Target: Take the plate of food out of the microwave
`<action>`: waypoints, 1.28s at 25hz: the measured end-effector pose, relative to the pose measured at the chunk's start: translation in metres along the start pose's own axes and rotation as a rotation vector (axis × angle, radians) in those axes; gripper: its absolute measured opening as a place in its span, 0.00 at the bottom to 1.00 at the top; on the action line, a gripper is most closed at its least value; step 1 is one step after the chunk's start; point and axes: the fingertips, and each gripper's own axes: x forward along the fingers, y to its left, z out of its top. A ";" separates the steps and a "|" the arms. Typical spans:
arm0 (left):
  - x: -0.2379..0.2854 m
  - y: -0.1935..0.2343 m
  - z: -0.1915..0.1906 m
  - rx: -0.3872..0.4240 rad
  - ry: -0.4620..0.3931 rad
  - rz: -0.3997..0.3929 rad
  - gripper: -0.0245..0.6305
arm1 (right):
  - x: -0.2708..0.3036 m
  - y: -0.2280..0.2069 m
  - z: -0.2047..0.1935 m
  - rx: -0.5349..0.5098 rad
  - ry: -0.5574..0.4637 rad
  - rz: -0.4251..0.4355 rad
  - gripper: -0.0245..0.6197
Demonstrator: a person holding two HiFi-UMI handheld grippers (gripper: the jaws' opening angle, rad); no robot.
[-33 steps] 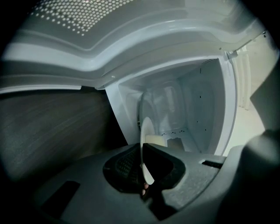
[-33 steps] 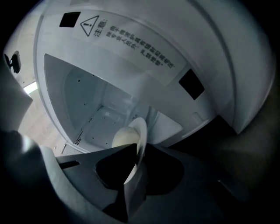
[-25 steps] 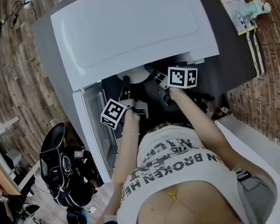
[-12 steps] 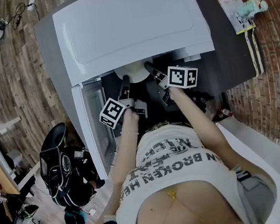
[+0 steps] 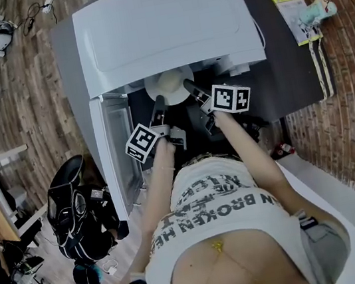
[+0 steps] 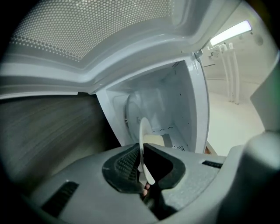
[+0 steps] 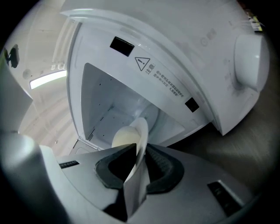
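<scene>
Partly out — plate (image 5: 169, 86) past microwave (image 5: 166, 32) front.

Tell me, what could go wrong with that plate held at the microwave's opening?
1. The left gripper and right gripper each pinch only the thin rim of the plate; it may slip or tilt if the hands drift apart.
2. The pale food lies loose on it and could slide off on a tilt.
3. The plate is partly under the microwave's top edge, so lifting could knock it.
</scene>
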 end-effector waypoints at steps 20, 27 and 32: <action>-0.015 -0.013 -0.030 0.017 -0.046 -0.005 0.07 | -0.031 -0.002 -0.003 -0.022 0.031 0.046 0.14; -0.024 -0.019 -0.056 0.027 -0.088 0.004 0.07 | -0.053 -0.010 -0.006 -0.047 0.065 0.075 0.14; -0.040 -0.019 -0.078 0.026 -0.136 0.016 0.07 | -0.070 -0.013 -0.017 -0.070 0.112 0.097 0.14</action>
